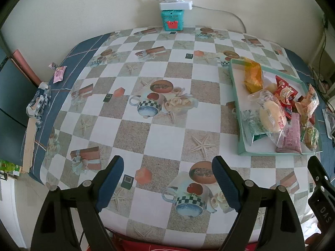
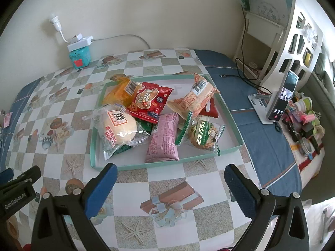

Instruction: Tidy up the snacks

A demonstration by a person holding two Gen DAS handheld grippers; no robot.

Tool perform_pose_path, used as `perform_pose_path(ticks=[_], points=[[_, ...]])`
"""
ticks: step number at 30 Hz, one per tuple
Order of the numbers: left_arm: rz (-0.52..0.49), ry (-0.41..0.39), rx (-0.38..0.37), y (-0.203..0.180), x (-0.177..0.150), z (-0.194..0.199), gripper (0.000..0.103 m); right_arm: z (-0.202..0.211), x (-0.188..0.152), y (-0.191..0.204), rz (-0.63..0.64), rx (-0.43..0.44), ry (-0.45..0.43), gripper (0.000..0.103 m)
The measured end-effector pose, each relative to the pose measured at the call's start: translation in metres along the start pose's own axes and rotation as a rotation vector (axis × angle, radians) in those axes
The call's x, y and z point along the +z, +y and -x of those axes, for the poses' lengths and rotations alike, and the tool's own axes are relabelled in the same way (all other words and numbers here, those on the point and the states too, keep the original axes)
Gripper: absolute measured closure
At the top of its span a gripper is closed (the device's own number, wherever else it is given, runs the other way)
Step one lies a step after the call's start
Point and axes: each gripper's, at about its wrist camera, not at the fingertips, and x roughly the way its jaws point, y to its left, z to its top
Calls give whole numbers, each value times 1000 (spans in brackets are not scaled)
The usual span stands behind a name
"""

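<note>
Step in hand: judged, picking a packet to sort; both claws hover over the checkered oilcloth counter, short of the shallow mint-green cardboard tray.
Left claw: spread wide, holding nothing.
Right claw: spread wide, holding nothing, facing the tray's near rim.
Snacks: heaped inside the tray, overlapping.
How to do it well: take a top, loose packet first, such as the pink printed wrapper near the rim; pinch it across its narrow sides rather than by the crinkly seal, and lift straight up so the neighbours do not drag.
Caution: the clear bag with the pale round bun looks soft; grip its film edge lightly.
Count in tray: about eight packets, with some partly buried.
Strays: one small pink packet at the counter's far left edge.
Trays: one.
</note>
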Motion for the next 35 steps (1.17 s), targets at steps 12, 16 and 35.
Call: perform_pose_path(ticks=[12, 16, 35], points=[[2, 5, 1, 1, 0, -2, 16, 0, 0, 0, 1, -1, 0, 0], [3, 6, 1, 2, 0, -2, 16, 0, 0, 0, 1, 0, 0, 0], [17, -13, -3, 3, 1, 1, 16, -1, 0, 1, 8, 3, 2, 0]])
